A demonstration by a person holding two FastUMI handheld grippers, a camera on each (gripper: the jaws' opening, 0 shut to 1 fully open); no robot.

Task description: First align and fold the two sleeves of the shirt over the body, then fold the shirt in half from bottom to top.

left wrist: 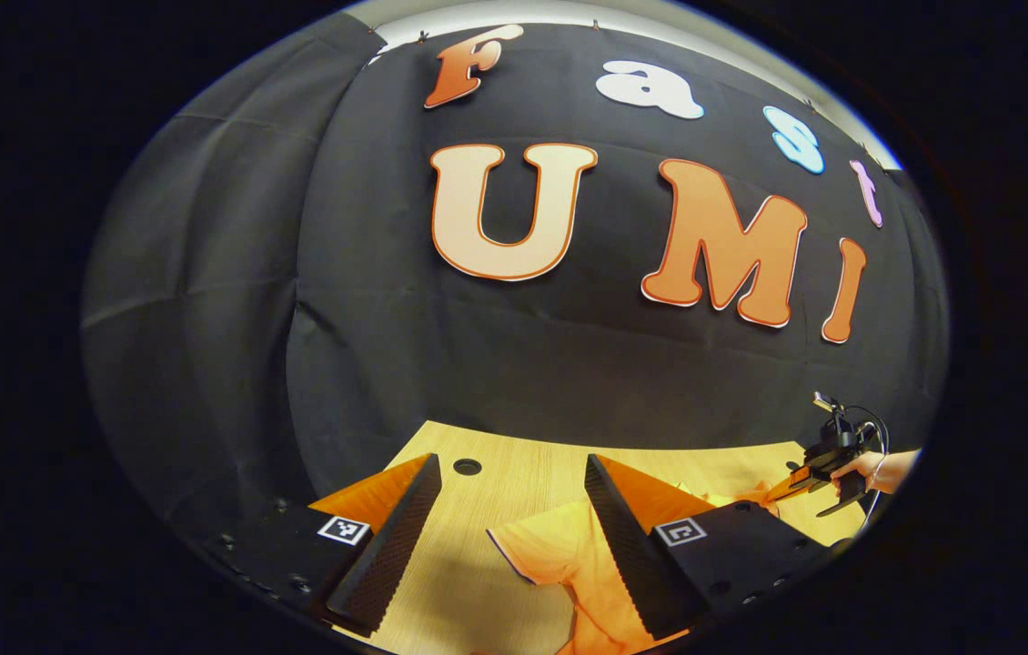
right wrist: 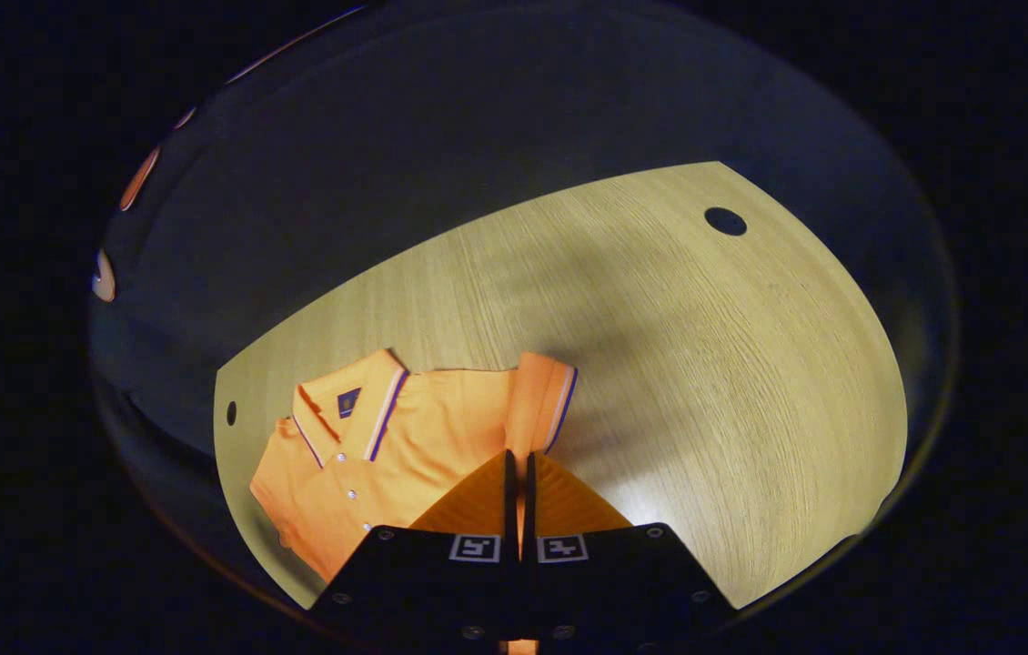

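The shirt [right wrist: 405, 437], an orange polo with dark and white trim on the collar and cuffs, lies on the wooden table [right wrist: 678, 364]. In the right gripper view it occupies the near left part of the tabletop, collar toward the left edge, button placket facing up. One short sleeve [right wrist: 539, 405] points away from the body toward the middle of the table, its striped cuff at the far end.

The right gripper [right wrist: 517, 473] is closed: its two fingers stand side by side with only a thin slit between them. The fingertips sit at the base of that sleeve, where it meets the shirt body. Whether cloth is pinched between the fingers cannot be told, since the fingers hide the contact point.

The left gripper [left wrist: 514, 482] is open, its fingers spread wide apart. In the left gripper view it hangs above the near part of the table with a fold of the shirt [left wrist: 559, 555] lying on the wood below and between the fingers; the right-hand finger overlaps the cloth in the view. No cloth is held between the fingers.

Farther off at the right edge of the left gripper view, a hand [left wrist: 873, 468] holds the other gripper low over the shirt, with a cable looping above it.

Two round holes are cut in the tabletop: one [right wrist: 725, 221] near the far right corner, one [right wrist: 231, 413] at the left edge just beside the collar.
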